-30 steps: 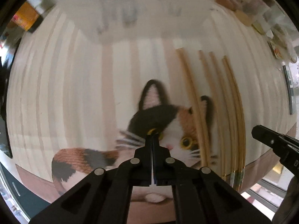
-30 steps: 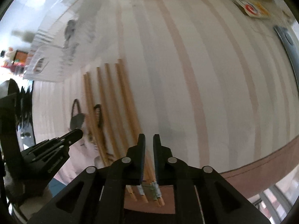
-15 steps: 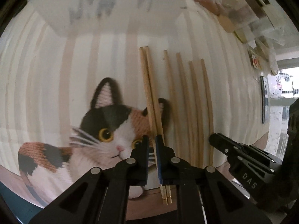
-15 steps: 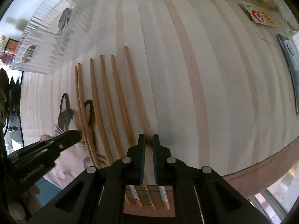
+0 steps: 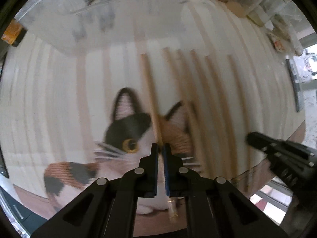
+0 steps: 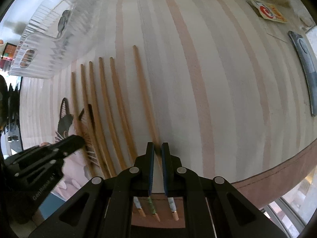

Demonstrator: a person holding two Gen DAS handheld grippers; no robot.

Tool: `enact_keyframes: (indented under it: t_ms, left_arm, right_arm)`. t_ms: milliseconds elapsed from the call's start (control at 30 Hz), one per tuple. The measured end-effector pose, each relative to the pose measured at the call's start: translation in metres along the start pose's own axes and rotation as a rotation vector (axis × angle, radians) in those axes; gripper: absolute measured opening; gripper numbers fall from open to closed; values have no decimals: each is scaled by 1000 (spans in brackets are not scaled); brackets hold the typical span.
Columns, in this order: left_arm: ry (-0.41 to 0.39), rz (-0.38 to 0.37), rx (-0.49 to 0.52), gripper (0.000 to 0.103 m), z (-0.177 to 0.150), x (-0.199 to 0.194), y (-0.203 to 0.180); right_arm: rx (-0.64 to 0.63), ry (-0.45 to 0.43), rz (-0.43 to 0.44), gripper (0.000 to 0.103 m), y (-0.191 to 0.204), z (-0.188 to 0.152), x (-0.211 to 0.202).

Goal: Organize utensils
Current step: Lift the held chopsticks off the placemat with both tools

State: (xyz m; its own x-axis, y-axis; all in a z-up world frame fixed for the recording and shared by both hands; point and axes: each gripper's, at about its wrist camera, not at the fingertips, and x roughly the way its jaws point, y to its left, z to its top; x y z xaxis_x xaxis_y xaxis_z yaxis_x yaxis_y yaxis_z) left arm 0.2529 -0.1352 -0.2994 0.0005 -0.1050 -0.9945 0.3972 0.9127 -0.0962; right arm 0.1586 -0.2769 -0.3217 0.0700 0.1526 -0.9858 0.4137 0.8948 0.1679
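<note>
Six long wooden chopsticks (image 6: pixel 118 107) point away from me; right gripper (image 6: pixel 158 148) pinches rightmost (image 6: pixel 144 95), left gripper (image 5: pixel 160 148) pinches leftmost (image 5: pixel 149 91).

Tan chopsticks (image 6: pixel 145 101) on seemingly pink-striped calico-cat mat (image 6: pixel 227 91).

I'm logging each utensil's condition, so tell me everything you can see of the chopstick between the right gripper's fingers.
The chopstick is a long, slender stick that looks like light-brown wood or bamboo. It lies flat on the striped cloth, set apart to the right of the five other chopsticks. Its plain far end points toward the clear ridged tray. Its near end carries a pale patterned band and a bare tip overhanging the table edge. The right gripper straddles it with jaws narrowly parted; actual contact can't be confirmed.
</note>
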Motion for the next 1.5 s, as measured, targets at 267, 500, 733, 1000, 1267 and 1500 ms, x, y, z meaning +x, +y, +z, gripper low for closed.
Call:
enact_keyframes:
  t_ms: [267, 500, 733, 1000, 1267, 1500]
  left_arm:
    - [12, -26, -71, 8, -10, -6, 56]
    - [8, 6, -37, 9, -16, -6, 87]
    - [9, -29, -211, 4, -30, 3, 70]
    - [69, -136, -342, 6, -45, 11, 107]
    - [17, -9, -200, 6, -34, 9, 77]
    - [-7, 17, -146, 5, -21, 10, 57]
  right_arm:
    - [34, 8, 6, 7, -20, -7, -4]
    - [9, 9, -33, 7, -15, 3, -3]
    - [-16, -4, -70, 7, 1, 12, -1]
    - [-21, 23, -62, 7, -1, 6, 0]
    - [-54, 53, -103, 7, 11, 17, 5]
    - [-92, 40, -134, 7, 30, 8, 6]
